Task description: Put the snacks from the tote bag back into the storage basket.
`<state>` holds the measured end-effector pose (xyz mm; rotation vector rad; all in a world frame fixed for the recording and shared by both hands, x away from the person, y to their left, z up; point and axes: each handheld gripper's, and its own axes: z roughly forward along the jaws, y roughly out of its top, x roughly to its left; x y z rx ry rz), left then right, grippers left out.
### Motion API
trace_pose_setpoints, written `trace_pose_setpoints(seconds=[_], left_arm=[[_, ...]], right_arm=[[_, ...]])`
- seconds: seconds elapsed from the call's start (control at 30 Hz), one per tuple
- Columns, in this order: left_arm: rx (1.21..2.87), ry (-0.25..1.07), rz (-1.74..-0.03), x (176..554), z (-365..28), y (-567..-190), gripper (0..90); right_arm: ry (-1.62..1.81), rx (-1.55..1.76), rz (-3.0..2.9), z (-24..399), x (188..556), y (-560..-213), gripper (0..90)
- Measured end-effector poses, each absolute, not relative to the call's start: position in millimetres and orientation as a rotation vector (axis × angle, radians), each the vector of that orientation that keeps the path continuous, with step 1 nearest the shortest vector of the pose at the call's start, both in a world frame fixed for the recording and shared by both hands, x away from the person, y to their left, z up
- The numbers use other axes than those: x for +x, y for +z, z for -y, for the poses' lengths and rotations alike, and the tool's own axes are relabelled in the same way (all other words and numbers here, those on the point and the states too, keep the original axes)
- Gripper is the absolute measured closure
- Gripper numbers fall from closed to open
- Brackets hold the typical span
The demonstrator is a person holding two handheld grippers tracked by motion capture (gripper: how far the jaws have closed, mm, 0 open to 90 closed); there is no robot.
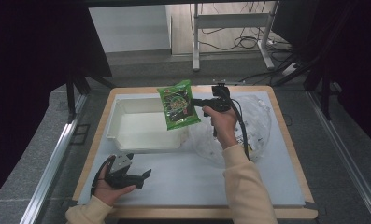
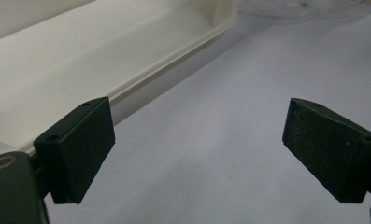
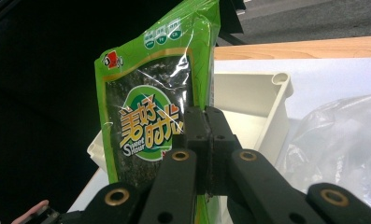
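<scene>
High view, read from left to right with the white plastic bin (image 1: 127, 122) as your landmark: your left gripper (image 1: 137, 177) rests on the table just in front of the bin's near wall, its jaws standing wide with nothing between them. The left gripper view shows the same, bare white table surface between the two black pads (image 2: 78, 149) and the bin wall (image 2: 141, 88) just beyond. Next comes the green seaweed snack packet (image 1: 178, 104), hanging in the air over the bin's right end, its long axis close to upright and tilted a little. Your right gripper (image 1: 198, 101) pinches the packet's right edge, jaws clamped tight on it; the right gripper view shows the packet (image 3: 150, 107) rising above the closed jaws with the bin corner (image 3: 279, 81) behind. Right of the bin lies a crumpled clear plastic bag (image 1: 253, 121). The bin's open floor lies below and left of the packet, so I judge that lowering it leftward falls to your right hand.
</scene>
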<state>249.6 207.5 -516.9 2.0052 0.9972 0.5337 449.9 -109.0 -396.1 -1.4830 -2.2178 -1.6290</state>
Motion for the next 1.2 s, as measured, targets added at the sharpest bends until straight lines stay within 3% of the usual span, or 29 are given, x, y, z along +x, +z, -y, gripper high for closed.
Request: trace_pose_setpoints(seconds=[1.2], left_arm=[[2.004,0.532,-0.997,250,-207,-517,9.2]], right_arm=[[-1.598,-1.466,2.21,74,459,-410,89.6]])
